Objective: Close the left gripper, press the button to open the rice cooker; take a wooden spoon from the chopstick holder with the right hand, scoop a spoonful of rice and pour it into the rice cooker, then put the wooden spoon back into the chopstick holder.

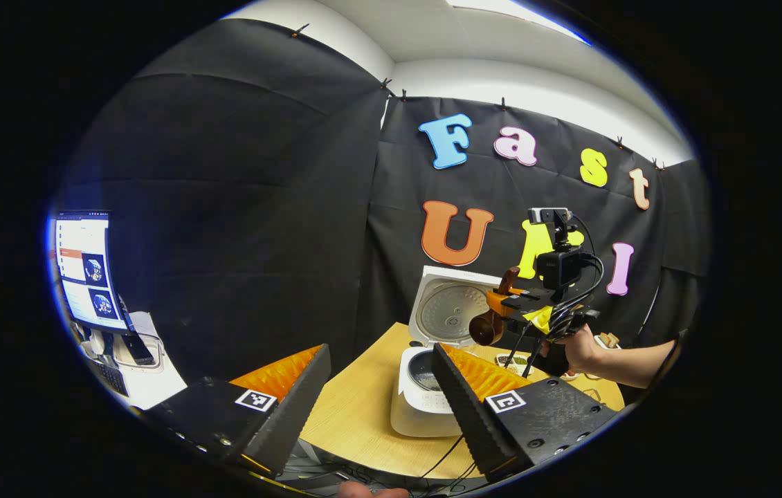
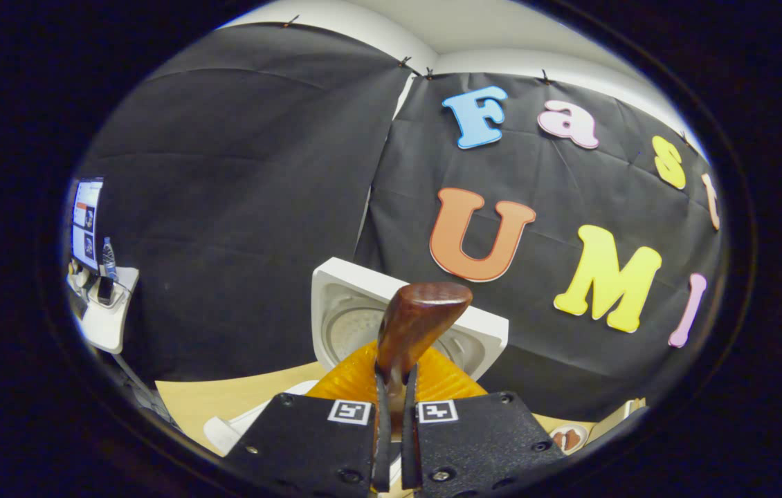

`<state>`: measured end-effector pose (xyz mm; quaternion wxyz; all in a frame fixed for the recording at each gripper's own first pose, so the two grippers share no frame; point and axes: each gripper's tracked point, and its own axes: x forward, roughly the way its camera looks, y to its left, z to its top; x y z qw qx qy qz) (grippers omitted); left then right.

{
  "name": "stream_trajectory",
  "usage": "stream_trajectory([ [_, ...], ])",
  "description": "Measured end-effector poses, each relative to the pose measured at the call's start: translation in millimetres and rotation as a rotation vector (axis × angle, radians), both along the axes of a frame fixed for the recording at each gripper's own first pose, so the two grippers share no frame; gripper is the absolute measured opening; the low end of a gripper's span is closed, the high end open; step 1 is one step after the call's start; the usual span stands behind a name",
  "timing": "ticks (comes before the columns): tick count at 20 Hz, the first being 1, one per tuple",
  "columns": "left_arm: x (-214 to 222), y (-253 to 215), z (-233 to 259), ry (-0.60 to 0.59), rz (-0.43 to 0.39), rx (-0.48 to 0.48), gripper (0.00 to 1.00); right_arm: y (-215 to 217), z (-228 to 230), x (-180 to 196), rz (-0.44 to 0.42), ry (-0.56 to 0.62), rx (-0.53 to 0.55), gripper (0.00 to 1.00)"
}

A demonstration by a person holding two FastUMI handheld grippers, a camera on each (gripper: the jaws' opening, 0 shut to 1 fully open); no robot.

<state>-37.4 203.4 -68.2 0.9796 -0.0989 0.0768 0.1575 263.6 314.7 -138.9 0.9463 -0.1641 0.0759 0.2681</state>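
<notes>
Left gripper view: my left claw (image 1: 380,387) hangs above the near edge of the desk (image 1: 363,408), its two fingers spread wide apart with nothing between them. Through the gap I see the rice cooker (image 1: 425,394) sitting on the desk, lid (image 1: 450,308) standing up and open at the far side, the inner pot (image 1: 424,373) exposed.

The right claw (image 1: 498,315) shows farther off to the right, held by a hand (image 1: 581,349) with a bare forearm reaching in from the right edge. It sits above the cooker, just in front of the raised lid, and carries the wooden spoon (image 1: 491,321); the spoon's bowl hangs at the left end, over the cooker's right side. I cannot tell whether any rice is in the bowl.

A small dish (image 1: 512,361) lies on the desk just right of the cooker, under the right claw. Contents too small to make out. A monitor (image 1: 86,270) stands well off at the left.

Right gripper view: right claw (image 2: 391,408) fingers drawn together, clamped on the spoon's handle. The spoon (image 2: 419,318) rises straight ahead of the fingers, its rounded dark-brown end in front of the open cooker lid (image 2: 363,311). Desk surface (image 2: 225,401) visible at lower left.
</notes>
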Motion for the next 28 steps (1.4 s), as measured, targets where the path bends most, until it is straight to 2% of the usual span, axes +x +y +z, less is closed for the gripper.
stream_trajectory([
  [9,3.2,-3.9,6.8,-0.040,-0.029,-0.015,0.94,-8.0,24.5,-14.5,0.003,0.018,0.084,0.11],
  [17,21.5,-60.3,13.3,-0.046,-0.131,-0.004,0.94,-54.7,75.5,-39.3,-0.012,0.127,0.294,0.11],
  [19,31.7,-78.9,20.8,-0.063,-0.164,0.003,0.94,-82.8,85.1,-43.4,-0.034,0.167,0.371,0.11],
  [22,50.2,-106.6,27.3,-0.083,-0.220,0.026,0.94,-149.7,94.9,-41.9,-0.104,0.214,0.463,0.11],
  [25,73.6,-138.1,35.2,-0.105,-0.270,0.031,0.94,-237.4,102.7,-33.8,-0.216,0.219,0.521,0.11],
  [28,88.4,-167.2,34.3,-0.112,-0.314,0.035,0.94,-325.6,100.4,-35.6,-0.344,0.184,0.533,0.11],
])
